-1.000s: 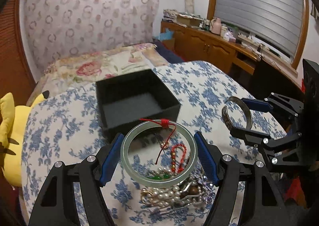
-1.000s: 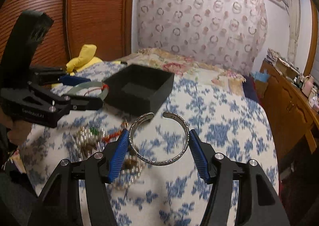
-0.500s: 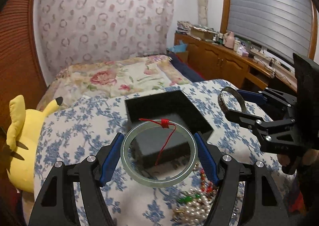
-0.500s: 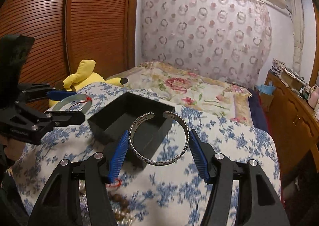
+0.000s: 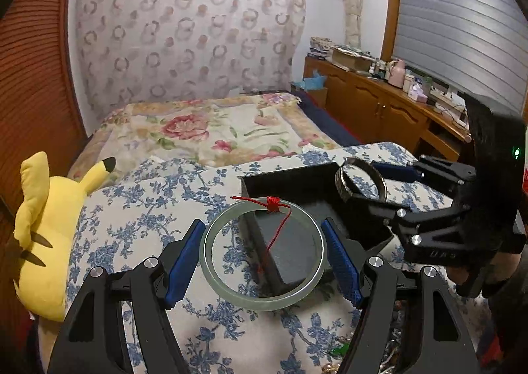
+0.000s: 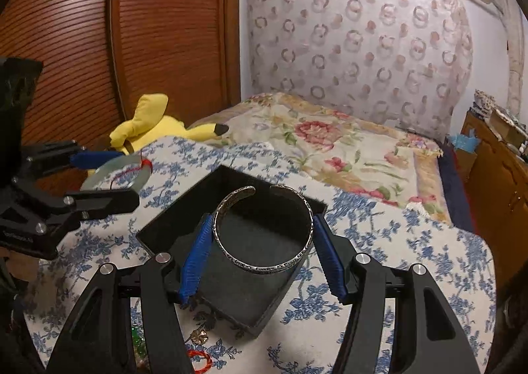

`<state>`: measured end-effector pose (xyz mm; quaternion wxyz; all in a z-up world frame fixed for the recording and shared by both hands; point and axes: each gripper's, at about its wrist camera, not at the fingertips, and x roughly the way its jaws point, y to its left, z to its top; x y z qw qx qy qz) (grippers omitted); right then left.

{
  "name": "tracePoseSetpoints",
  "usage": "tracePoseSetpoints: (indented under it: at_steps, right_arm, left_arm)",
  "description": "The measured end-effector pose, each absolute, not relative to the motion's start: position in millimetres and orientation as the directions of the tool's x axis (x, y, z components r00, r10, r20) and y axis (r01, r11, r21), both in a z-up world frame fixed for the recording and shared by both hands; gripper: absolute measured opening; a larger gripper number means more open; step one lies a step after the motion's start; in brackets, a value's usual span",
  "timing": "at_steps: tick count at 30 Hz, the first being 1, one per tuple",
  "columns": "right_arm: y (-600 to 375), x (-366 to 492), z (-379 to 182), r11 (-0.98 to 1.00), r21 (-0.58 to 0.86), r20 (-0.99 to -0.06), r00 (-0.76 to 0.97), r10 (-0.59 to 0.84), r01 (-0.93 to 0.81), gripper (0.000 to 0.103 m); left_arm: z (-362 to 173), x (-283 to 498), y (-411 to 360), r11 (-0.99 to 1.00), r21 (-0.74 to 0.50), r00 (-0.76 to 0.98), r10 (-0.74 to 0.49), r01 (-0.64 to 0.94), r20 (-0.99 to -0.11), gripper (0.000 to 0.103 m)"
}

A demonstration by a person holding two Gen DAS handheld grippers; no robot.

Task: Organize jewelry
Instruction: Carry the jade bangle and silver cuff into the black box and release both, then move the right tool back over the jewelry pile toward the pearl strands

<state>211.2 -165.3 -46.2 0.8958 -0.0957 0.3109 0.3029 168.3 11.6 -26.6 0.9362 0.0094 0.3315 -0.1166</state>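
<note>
My left gripper is shut on a pale green jade bangle with a red cord, held above the near left edge of the black box. My right gripper is shut on a silver cuff bracelet, held over the open black box. The right gripper with the cuff shows at the right of the left wrist view. The left gripper with the bangle shows at the left of the right wrist view.
The box stands on a table with a blue floral cloth. A heap of pearls and beads lies at the near edge. A yellow plush toy sits left. A bed is behind, a wooden cabinet right.
Both grippers have lifted and moved forward from the jewelry heap to the black box, each keeping its bracelet. The box now sits under both rings.
</note>
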Motion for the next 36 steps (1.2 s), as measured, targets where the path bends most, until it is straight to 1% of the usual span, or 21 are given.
tracePoseSetpoints:
  at_steps: [4, 8, 15, 21, 25, 27, 29, 32, 36]
  right_arm:
    - [-163, 212, -50, 0.790, 0.031, -0.627, 0.603, 0.492, -0.613, 0.064]
    - [-167, 208, -47, 0.790, 0.032, -0.621, 0.607, 0.496, -0.612, 0.065]
    - [-197, 199, -43, 0.832, 0.039, -0.603, 0.651, 0.461, -0.554, 0.066]
    - [-220, 185, -51, 0.855, 0.038, -0.605, 0.669, 0.431, -0.517, 0.066]
    - [-228, 175, -57, 0.856, 0.060, -0.603, 0.664, 0.441, -0.514, 0.066]
    - [-229, 170, -59, 0.855, 0.062, -0.601, 0.665, 0.444, -0.515, 0.066]
    - [-231, 165, -59, 0.854, 0.061, -0.596, 0.667, 0.447, -0.517, 0.066]
    - [-232, 157, -58, 0.854, 0.067, -0.591, 0.669, 0.451, -0.516, 0.066]
    - [-236, 140, -58, 0.852, 0.078, -0.584, 0.669, 0.460, -0.517, 0.066]
  left_arm:
    - [-28, 175, 11, 0.973, -0.063, 0.748, -0.210, 0.220, -0.629, 0.069]
    - [-29, 177, 7, 0.972, -0.060, 0.748, -0.213, 0.226, -0.629, 0.069]
    - [-31, 188, -4, 0.970, -0.056, 0.739, -0.216, 0.235, -0.639, 0.069]
    - [-38, 198, -22, 0.969, -0.014, 0.724, -0.194, 0.246, -0.662, 0.069]
    - [-44, 200, -28, 0.969, 0.006, 0.719, -0.177, 0.245, -0.672, 0.069]
    - [-43, 199, -30, 0.970, 0.004, 0.722, -0.178, 0.243, -0.668, 0.070]
    - [-42, 197, -30, 0.970, 0.003, 0.726, -0.180, 0.244, -0.664, 0.077]
    - [-39, 194, -31, 0.970, 0.011, 0.733, -0.175, 0.242, -0.658, 0.077]
    - [-35, 179, -26, 0.971, -0.008, 0.741, -0.187, 0.239, -0.645, 0.077]
